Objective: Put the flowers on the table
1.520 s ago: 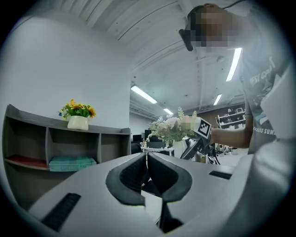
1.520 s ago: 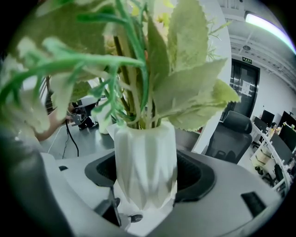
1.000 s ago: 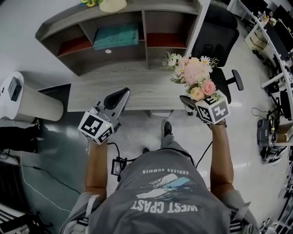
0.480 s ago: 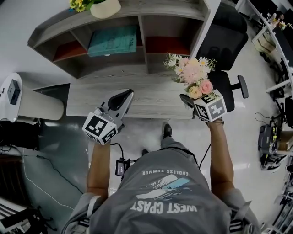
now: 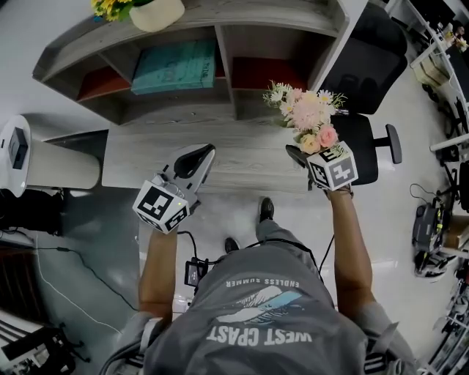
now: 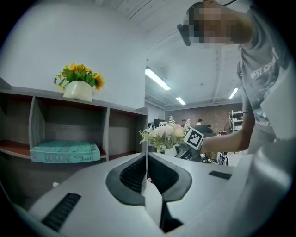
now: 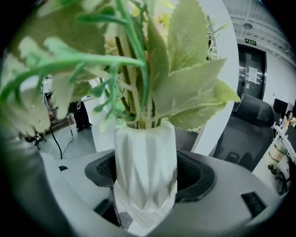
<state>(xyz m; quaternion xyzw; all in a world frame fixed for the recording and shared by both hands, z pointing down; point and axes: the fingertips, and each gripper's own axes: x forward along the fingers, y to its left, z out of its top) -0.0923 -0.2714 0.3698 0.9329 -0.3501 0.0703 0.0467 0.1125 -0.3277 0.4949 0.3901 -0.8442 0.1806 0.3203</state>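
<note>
A pink and white flower bunch (image 5: 309, 117) stands in a white faceted vase (image 7: 145, 162). My right gripper (image 5: 300, 157) is shut on that vase and holds it upright above the right end of the grey wooden table (image 5: 146, 157). In the right gripper view the leaves (image 7: 189, 78) fill the upper half. My left gripper (image 5: 196, 155) hangs over the table's front edge near the middle, shut, with nothing between its jaws. The left gripper view shows the flowers (image 6: 162, 135) off to the right.
A grey shelf unit (image 5: 223, 51) rises behind the table, with a teal box (image 5: 174, 66) in one compartment and a white pot of yellow flowers (image 5: 150, 11) on top. A black office chair (image 5: 363, 143) stands right of the table, a white bin (image 5: 33, 157) at its left.
Both grippers have shifted slightly forward towards the table. The right one still carries the flowers; the left one stays shut.
</note>
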